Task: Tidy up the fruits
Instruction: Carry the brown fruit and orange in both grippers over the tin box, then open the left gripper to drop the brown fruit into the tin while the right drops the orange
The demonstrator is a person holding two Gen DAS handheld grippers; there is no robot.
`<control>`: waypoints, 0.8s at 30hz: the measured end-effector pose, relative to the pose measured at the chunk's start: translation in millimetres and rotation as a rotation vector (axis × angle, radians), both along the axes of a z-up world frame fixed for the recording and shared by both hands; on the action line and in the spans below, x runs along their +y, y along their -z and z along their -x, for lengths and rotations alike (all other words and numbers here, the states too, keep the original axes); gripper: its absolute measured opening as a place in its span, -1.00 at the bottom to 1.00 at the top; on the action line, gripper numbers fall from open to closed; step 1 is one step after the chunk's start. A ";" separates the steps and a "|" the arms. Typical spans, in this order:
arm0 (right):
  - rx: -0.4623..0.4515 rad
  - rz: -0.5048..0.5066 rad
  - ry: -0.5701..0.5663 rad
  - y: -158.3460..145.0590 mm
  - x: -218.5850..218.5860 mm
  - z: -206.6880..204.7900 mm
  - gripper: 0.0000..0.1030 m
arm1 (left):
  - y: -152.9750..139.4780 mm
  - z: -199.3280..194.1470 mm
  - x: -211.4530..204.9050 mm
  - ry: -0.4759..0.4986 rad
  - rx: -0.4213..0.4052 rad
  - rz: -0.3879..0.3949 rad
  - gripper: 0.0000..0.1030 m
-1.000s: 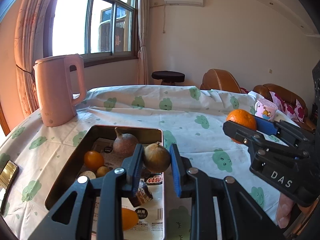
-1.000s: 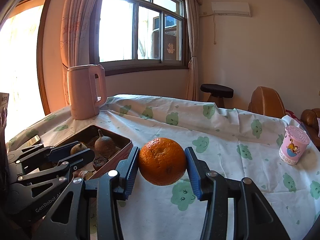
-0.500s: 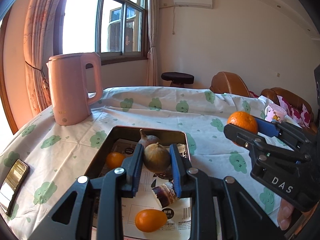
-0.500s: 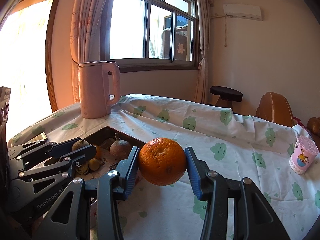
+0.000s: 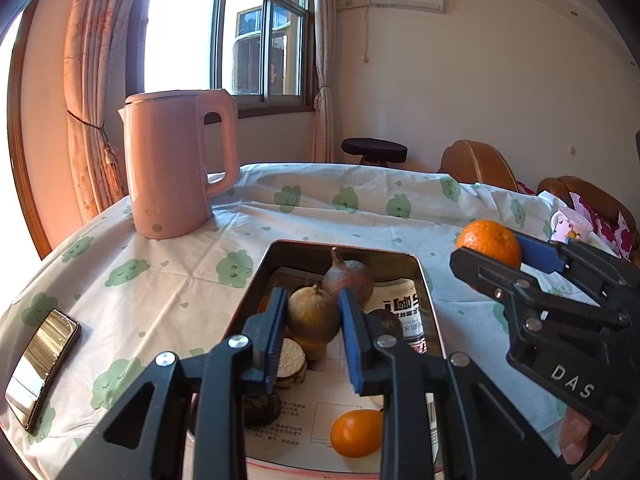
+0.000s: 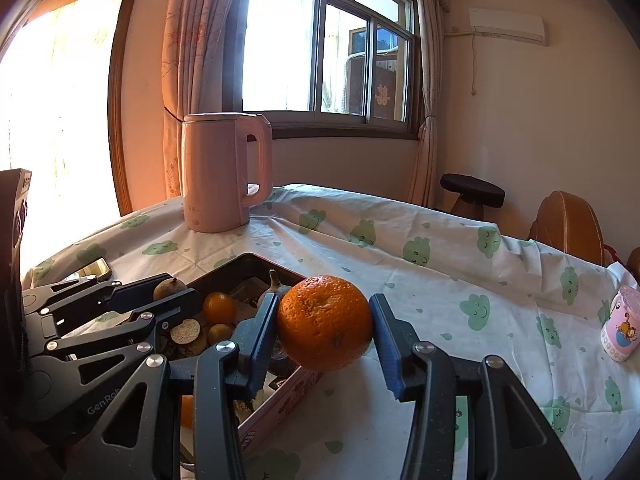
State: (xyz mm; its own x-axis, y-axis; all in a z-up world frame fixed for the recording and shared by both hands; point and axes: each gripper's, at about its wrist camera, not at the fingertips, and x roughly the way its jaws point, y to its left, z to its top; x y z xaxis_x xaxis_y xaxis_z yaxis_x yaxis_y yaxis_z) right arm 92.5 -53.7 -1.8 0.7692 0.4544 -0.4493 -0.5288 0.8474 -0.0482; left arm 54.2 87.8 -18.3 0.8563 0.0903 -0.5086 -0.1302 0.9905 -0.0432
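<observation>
My left gripper [image 5: 314, 320] is shut on a small brown round fruit [image 5: 313, 314] and holds it above the open metal box [image 5: 420, 276]. Inside the box lie a brown pear-shaped fruit [image 5: 348, 276], a small orange fruit [image 5: 356, 432], round biscuits [image 5: 290, 360] and dark pieces. My right gripper [image 6: 325, 330] is shut on a large orange [image 6: 325, 322], held just over the box's [image 6: 256, 260] right edge. In the left wrist view the right gripper [image 5: 516, 256] with the orange [image 5: 490, 240] shows at the right; in the right wrist view the left gripper [image 6: 176, 296] shows at the left.
A pink kettle [image 5: 176, 164] stands at the table's far left corner. A shiny phone [image 5: 40, 364] lies near the left edge. A small pink cup [image 6: 622, 328] sits at the right. Chairs [image 5: 476, 164] and a stool [image 5: 374, 150] stand behind the green-patterned tablecloth [image 6: 440, 264].
Both grippers have moved left across the table with their fruits still held; the kettle and box have shifted right in both views. The left gripper's fruit now hangs over the box's middle.
</observation>
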 end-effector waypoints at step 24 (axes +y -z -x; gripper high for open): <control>0.162 0.085 -0.081 40.0 53.4 -17.9 -0.07 | 20.7 0.0 24.3 -0.008 0.077 0.017 -0.47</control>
